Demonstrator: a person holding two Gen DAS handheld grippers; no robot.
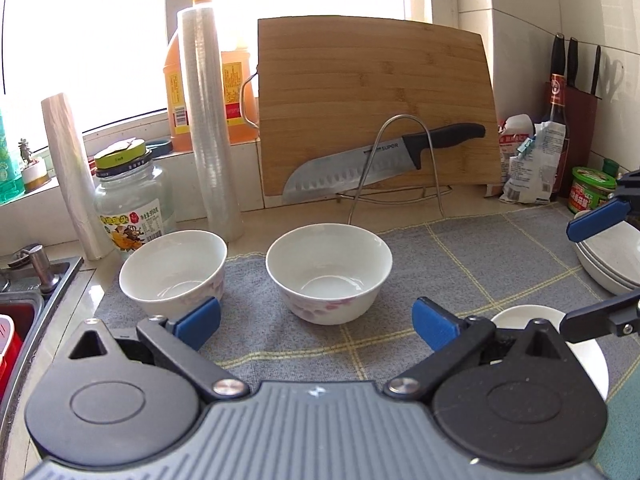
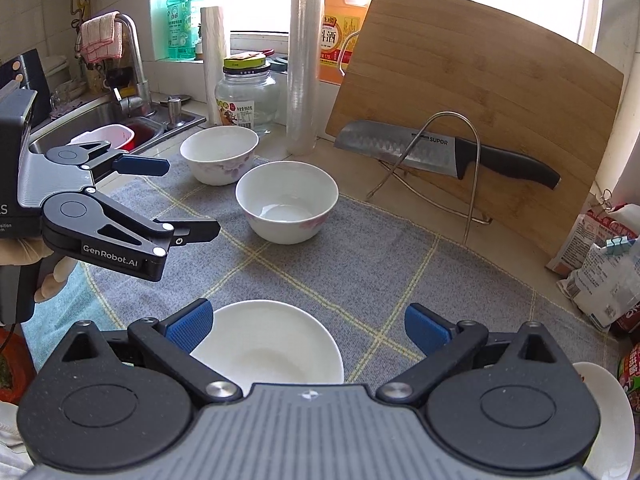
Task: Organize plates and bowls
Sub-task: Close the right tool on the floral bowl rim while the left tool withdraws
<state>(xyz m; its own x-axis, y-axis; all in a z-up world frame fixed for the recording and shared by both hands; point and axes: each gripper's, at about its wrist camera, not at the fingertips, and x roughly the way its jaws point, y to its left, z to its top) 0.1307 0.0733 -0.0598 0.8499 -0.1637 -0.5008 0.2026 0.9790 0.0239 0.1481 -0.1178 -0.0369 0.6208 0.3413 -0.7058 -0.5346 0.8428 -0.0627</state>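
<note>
Plates stacked at frame edge, possibly three, partly cut off.

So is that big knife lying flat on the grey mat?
No. The knife rests on a wire rack against the upright cutting board, behind the grey mat.

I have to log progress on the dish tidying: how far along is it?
Possibly done: a stack of plates sits at the mat's right edge. In hand: nothing; the left tool and right tool are both open and empty. Left: two floral bowls stand apart, unstacked, and a shallow white dish lies alone under the right tool.
</note>
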